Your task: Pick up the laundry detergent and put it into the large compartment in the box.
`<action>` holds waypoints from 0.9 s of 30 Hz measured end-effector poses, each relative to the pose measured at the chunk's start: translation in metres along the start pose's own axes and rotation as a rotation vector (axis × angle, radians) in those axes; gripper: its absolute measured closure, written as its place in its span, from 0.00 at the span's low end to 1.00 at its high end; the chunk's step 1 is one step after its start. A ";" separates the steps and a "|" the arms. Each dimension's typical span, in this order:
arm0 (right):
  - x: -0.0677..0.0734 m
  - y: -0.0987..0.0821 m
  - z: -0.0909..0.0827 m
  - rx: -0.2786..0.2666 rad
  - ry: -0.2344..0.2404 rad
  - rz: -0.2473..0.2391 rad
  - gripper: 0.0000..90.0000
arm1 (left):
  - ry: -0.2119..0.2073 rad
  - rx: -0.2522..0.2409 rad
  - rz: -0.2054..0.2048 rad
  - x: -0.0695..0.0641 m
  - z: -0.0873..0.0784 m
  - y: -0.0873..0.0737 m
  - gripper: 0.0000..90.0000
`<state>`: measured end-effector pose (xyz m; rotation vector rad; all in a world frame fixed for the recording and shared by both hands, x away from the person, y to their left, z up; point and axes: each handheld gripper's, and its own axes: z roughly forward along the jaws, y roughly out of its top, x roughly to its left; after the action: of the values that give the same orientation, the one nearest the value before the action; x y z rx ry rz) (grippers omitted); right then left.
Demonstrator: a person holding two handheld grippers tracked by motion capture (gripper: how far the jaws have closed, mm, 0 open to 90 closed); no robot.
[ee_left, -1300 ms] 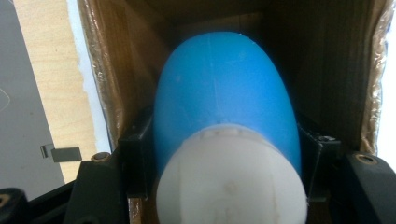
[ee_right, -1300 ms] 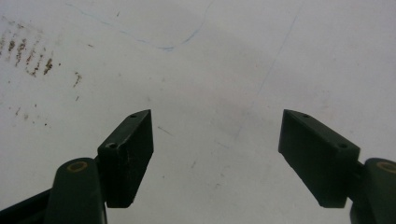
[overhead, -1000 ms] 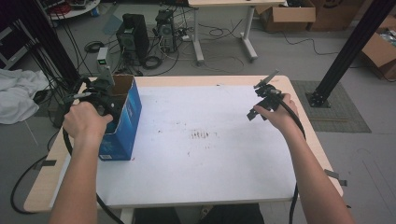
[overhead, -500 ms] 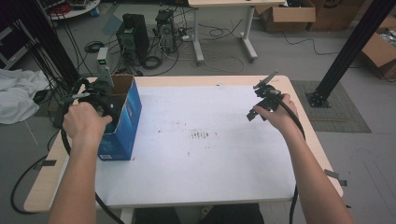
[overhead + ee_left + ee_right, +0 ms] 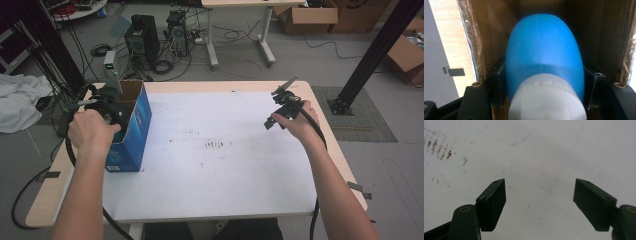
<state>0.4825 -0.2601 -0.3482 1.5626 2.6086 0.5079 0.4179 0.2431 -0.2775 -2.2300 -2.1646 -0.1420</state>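
Even, diffuse light fills the high view; the white table top (image 5: 215, 165) reads bright and slightly washed out, with only faint soft shadows beside the blue cardboard box (image 5: 131, 131) and under the forearms. Lines bow a little toward the frame edges.

In the left gripper view the blue bottle (image 5: 545, 53) between the jaws is soft and out of focus, with a pale sheen on its upper curve; the box walls either side are dim brown, while glare glints on the tape at the outer edges.

In the right gripper view the table surface (image 5: 536, 152) beyond the wide-apart jaws is flatly lit, greyish, mildly blurred, darkening toward the lower corners.
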 end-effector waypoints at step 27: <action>0.001 -0.001 -0.007 -0.006 -0.001 -0.001 0.27 | -0.010 -0.110 0.050 0.002 -0.057 -0.014 0.22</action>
<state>0.4793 -0.2611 -0.3422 1.5586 2.6045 0.5143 0.4012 0.2412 -0.2213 -2.3453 -2.1541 -0.2557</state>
